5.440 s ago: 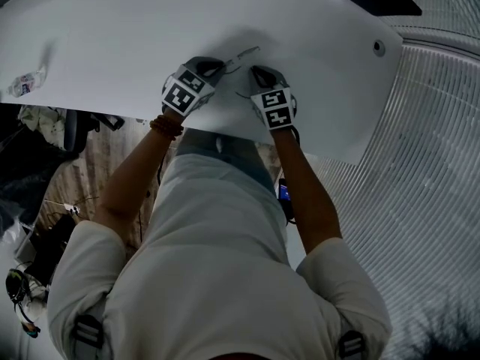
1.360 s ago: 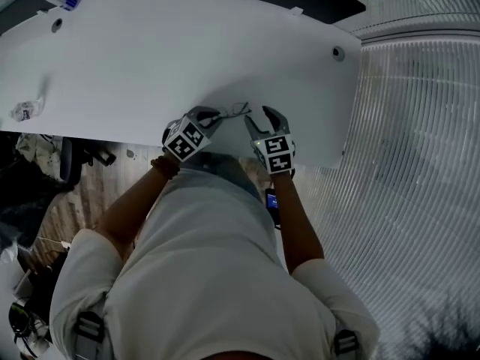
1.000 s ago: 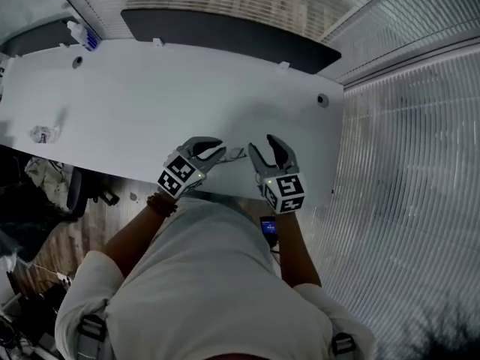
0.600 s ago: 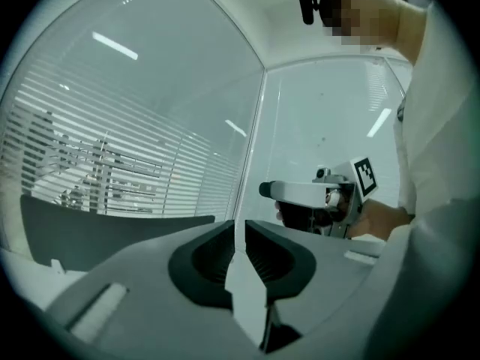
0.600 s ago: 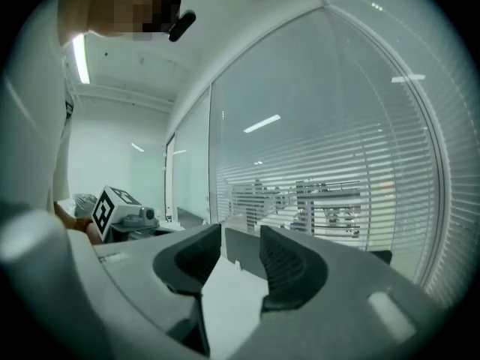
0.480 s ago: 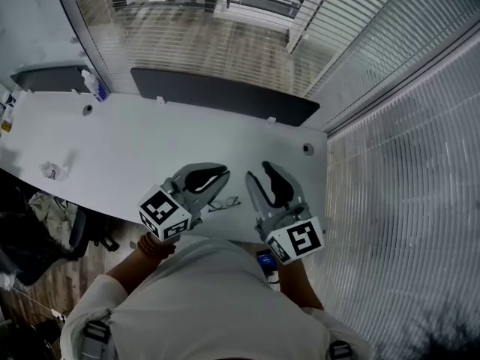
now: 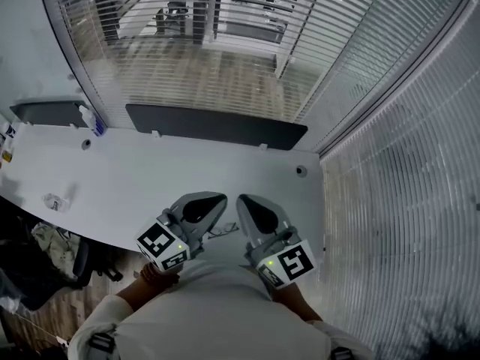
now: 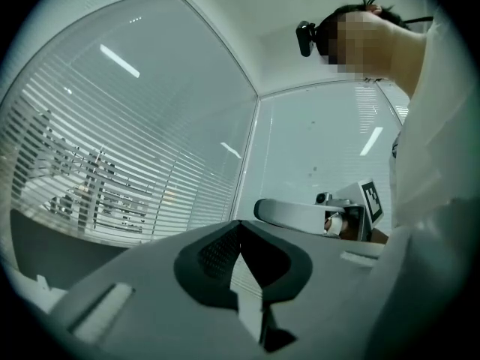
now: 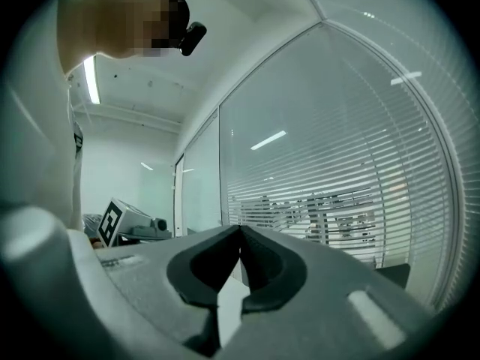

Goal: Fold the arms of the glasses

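Observation:
The glasses [image 7: 223,231] lie on the white table [image 7: 142,178] near its front edge, thin and dark, partly hidden between the two grippers; whether the arms are folded I cannot tell. My left gripper [image 7: 218,199] is held up above the table, pointing level. Its jaws have just been closing and meet at the tips [image 8: 240,222] with nothing between them. Beside it my right gripper [image 7: 241,199] is raised the same way. It too has just closed, and its tips [image 9: 240,227] touch on nothing. Neither gripper touches the glasses.
A black panel [image 7: 217,130] runs along the table's back edge, with a glass wall and blinds [image 7: 225,43] behind it. A small bottle [image 7: 91,120] and a crumpled wrapper [image 7: 54,201] sit at the left. A grommet hole [image 7: 300,171] marks the right end.
Both grippers have lifted off the table toward the head camera and their jaws have closed empty. The glasses stayed on the table. The head view now looks further forward.

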`<action>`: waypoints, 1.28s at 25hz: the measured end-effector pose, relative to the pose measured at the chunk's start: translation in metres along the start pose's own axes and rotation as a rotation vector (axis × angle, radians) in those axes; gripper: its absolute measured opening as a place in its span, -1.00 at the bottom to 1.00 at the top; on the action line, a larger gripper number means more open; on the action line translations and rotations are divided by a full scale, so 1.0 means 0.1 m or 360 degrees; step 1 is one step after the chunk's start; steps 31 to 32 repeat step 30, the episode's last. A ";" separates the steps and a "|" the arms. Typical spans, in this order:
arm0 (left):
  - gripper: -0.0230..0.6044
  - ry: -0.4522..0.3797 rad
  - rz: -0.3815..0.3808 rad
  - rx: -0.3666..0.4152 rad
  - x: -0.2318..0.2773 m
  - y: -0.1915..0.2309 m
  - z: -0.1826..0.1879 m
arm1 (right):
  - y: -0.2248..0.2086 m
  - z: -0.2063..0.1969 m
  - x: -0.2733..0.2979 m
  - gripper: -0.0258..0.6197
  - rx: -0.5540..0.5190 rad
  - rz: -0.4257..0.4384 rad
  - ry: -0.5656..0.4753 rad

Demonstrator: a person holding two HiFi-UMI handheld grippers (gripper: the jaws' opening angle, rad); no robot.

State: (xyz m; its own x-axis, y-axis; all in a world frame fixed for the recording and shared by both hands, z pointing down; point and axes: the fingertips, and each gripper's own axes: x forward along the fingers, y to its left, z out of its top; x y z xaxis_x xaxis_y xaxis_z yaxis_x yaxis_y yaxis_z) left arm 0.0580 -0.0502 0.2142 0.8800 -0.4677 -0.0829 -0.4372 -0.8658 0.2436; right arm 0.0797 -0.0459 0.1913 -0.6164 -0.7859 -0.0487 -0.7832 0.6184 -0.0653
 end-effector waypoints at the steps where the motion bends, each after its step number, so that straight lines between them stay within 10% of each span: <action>1: -0.92 -0.0003 0.0001 0.0005 0.02 -0.01 0.01 | -0.01 0.01 -0.01 -0.92 0.0011 0.0007 -0.0002; 32: -0.92 0.0008 0.0042 -0.0010 0.01 0.05 0.01 | -0.02 0.02 0.02 -0.92 0.0039 0.0048 -0.0030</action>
